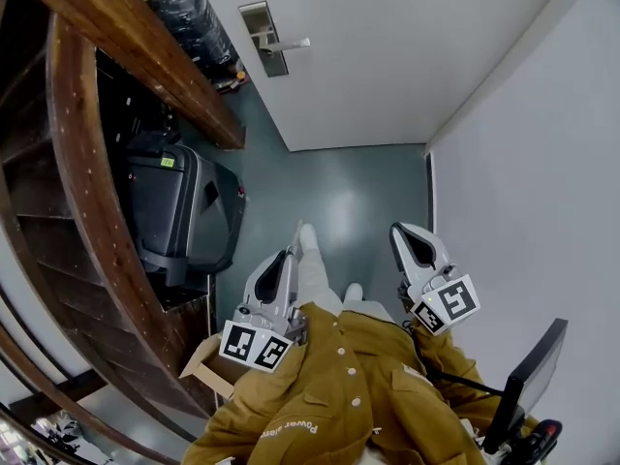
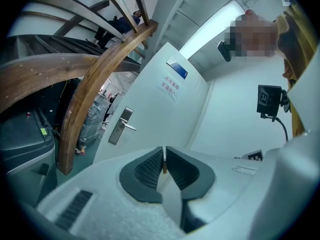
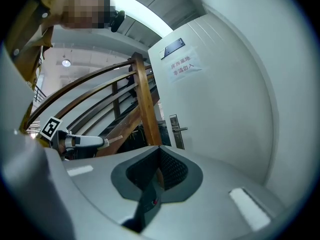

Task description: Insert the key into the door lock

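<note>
**Key in the left gripper, lock well apart**

A paper sign (image 3: 183, 66) on the white door (image 1: 387, 56) carries two lines of red Chinese characters, too small to read surely, with a dark blue plate (image 3: 172, 48) above it. The person's jacket (image 1: 329, 395) bears white print beginning "Power". The left gripper (image 2: 164, 150) has its jaws almost together, pinching the thin key (image 2: 163, 164), whose blade juts out towards the door. The right gripper (image 3: 159, 150) is fully closed with nothing between its pads. The door lock (image 2: 121, 125), a metal plate with a lever handle, is well apart from the key.
</note>
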